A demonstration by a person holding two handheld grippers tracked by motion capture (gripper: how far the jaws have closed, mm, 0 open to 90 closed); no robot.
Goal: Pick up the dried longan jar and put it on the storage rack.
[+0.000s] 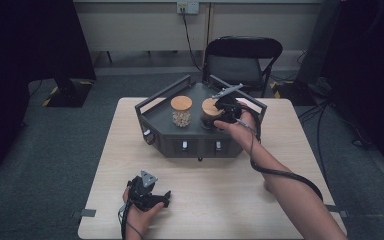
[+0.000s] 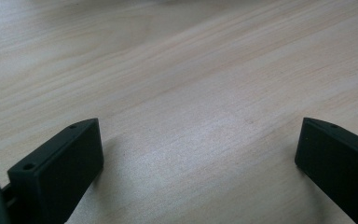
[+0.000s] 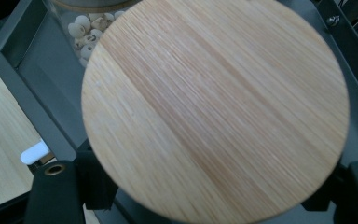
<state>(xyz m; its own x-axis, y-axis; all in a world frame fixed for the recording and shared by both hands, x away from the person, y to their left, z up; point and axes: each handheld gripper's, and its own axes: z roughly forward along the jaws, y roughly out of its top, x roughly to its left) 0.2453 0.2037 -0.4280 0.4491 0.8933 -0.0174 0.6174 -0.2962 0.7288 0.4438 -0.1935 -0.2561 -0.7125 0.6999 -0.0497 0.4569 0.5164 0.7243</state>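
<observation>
Round wooden lid sits right up against the right gripper cam, jaws either side of it at the rim, looks clamped on the lid. In the high view that right gripper is over the right-hand jar inside the dark grey tray, at the tray's right half. Second jar w/ wooden lid stands just left of it in the same tray, holding pale round bits. Tray sits toward the far-middle of the light wood surface. Left gripper rests on the surface well in front of the tray, near edge, left hand on it; jaws wide apart, nothing between them, bare wood under them. Black folding chair behind the tray, past the surface.
</observation>
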